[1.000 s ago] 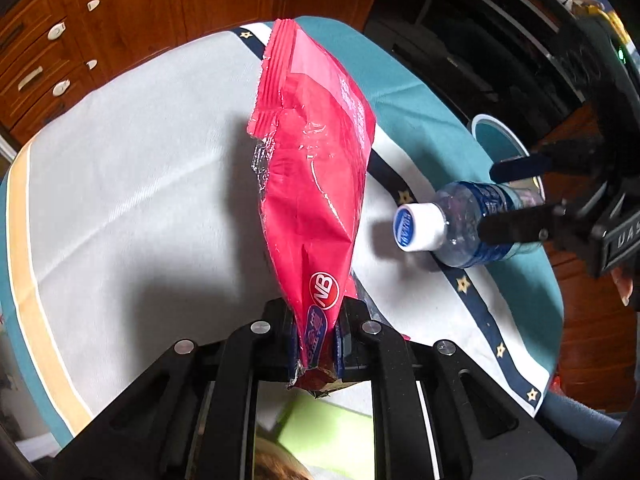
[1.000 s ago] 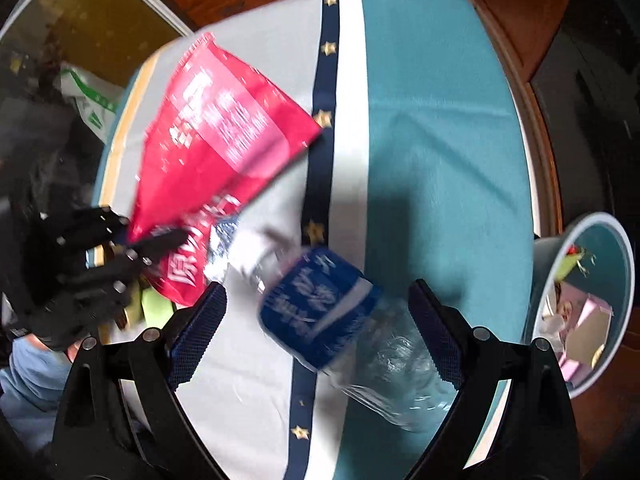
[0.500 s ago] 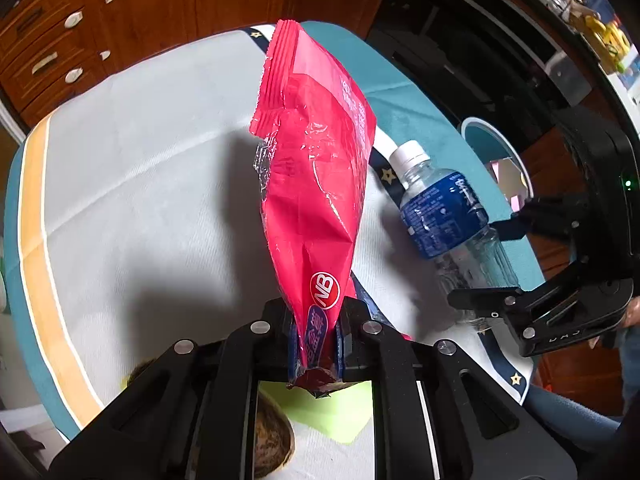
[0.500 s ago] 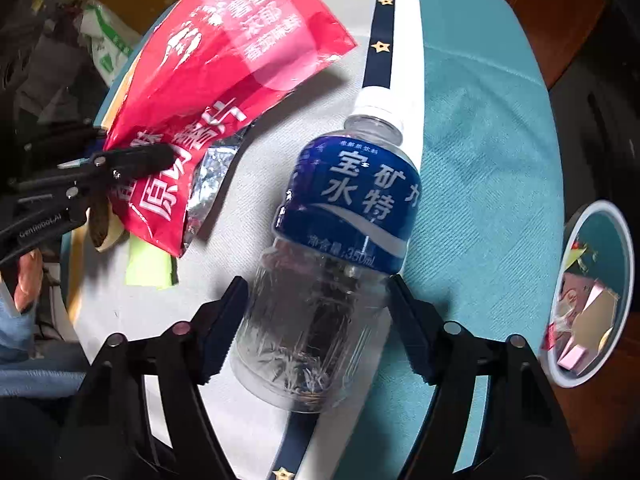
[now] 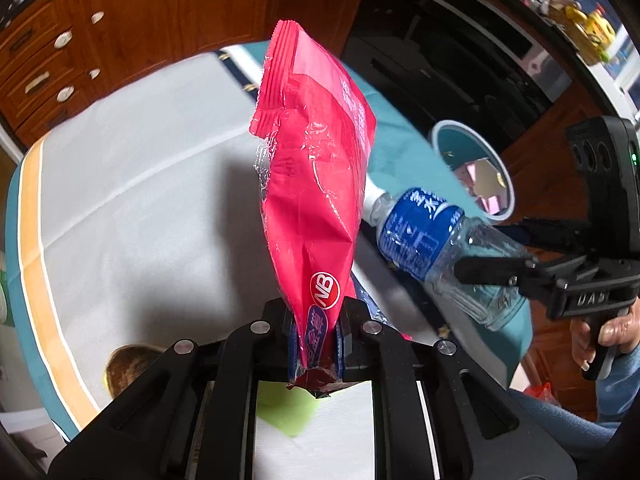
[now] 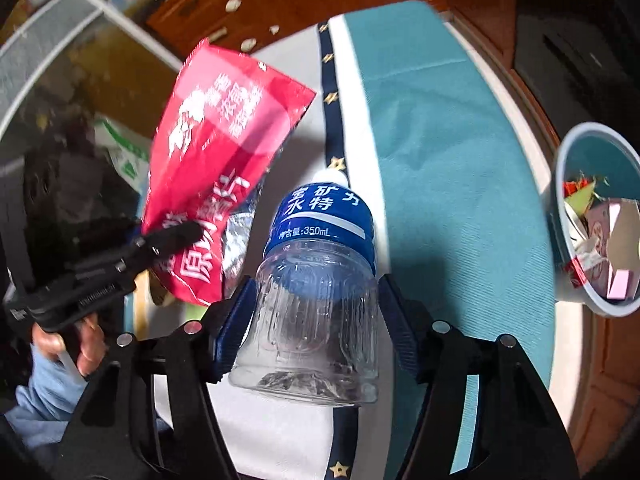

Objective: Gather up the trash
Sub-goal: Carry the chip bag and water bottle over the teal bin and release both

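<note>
Bottle lifted, cap hidden behind wrapper

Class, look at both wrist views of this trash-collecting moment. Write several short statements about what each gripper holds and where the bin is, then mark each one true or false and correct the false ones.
1. The left gripper has its jaws shut on the red snack bag. True.
2. The right gripper is empty. False: its jaws clamp the clear base of the water bottle.
3. The bottle's white cap is missing. False: the cap is on.
4. The teal bin already holds scraps of paper. True.
5. The bin stands on the tablecloth. False: it stands beyond the table's edge.
</note>
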The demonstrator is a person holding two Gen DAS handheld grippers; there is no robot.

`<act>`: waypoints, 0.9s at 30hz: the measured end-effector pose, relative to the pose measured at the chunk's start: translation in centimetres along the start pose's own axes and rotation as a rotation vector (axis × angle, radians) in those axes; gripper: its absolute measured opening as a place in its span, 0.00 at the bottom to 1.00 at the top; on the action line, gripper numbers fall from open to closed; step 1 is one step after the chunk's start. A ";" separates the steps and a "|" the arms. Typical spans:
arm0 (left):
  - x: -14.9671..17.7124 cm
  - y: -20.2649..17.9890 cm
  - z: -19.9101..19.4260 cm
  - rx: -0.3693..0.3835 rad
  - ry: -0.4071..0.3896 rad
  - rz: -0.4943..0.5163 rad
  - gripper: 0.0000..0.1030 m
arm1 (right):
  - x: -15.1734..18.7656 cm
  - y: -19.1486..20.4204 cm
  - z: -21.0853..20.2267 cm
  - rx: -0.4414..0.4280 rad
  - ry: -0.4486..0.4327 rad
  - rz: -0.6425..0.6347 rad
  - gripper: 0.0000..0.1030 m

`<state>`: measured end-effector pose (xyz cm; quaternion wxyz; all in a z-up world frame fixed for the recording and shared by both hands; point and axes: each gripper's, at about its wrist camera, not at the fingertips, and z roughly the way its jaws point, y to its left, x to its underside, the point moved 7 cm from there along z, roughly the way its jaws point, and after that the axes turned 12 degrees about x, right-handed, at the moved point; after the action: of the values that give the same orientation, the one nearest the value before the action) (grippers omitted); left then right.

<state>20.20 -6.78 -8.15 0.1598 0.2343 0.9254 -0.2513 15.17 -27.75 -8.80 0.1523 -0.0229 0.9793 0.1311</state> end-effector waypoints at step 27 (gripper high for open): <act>-7.2 -18.8 14.4 0.093 0.238 0.256 0.13 | 2.0 -23.0 -10.7 -0.033 -0.267 0.501 0.59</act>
<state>19.13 -31.48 -9.71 0.0689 0.3853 0.8878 -0.2420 12.10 -52.74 -5.33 0.2425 0.2350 0.9234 0.1823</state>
